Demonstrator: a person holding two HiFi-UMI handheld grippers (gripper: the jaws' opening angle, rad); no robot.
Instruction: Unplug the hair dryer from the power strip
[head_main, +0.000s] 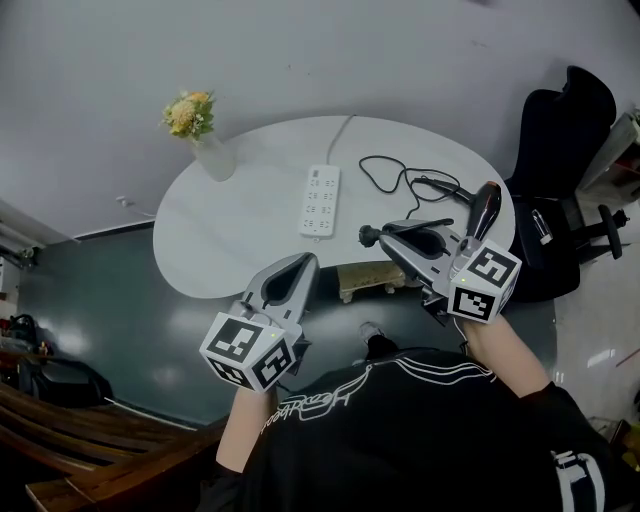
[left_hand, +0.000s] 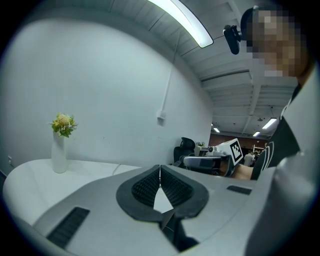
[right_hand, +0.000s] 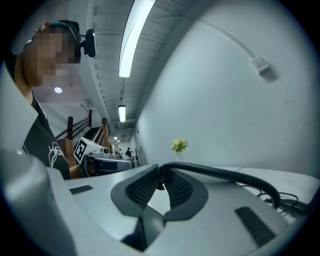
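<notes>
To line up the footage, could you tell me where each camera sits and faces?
Head view: on the person's head, looking steeply down at the table, strip and dryer; both forearms, left tongs and right tongs show.
Left gripper view: on the left tongs, looking along shut, empty jaws towards the wall and vase; the person's torso shows right.
Right gripper view: on the right tongs, looking along jaws shut on the plug; the person's torso shows left.
Shared: both gripper views see the vase and the other tongs.

R gripper pinches plug, apart from power strip lying just ahead of L gripper; hair dryer beside R gripper's right.
</notes>
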